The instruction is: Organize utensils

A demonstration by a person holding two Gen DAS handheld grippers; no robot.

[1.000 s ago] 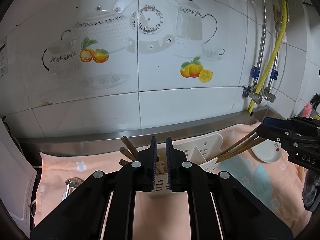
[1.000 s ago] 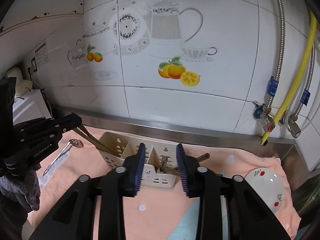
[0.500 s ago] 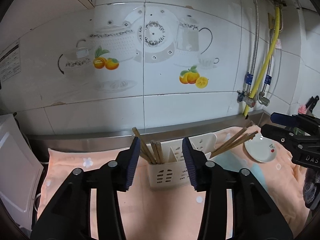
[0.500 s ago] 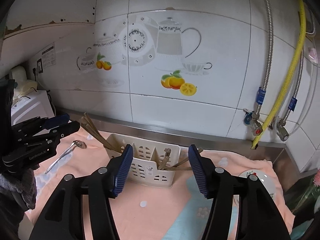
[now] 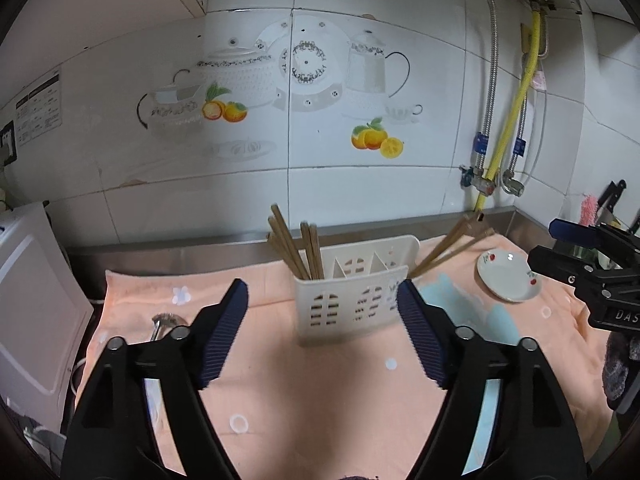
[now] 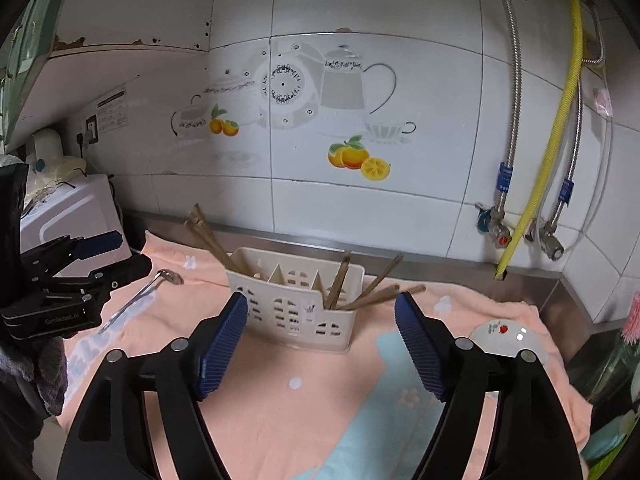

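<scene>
Towel (image 5: 320,400); chopsticks (image 5: 296,248) lean left.

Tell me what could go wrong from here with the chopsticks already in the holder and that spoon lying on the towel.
1. The chopsticks at one end of the white holder lean far out over its rim; a bump could flip them out.
2. The spoon lies flat on the towel, so the opening, empty left gripper may pinch cloth with it.
3. The saucer sits near the right gripper, also opening and empty, and could get knocked.
</scene>
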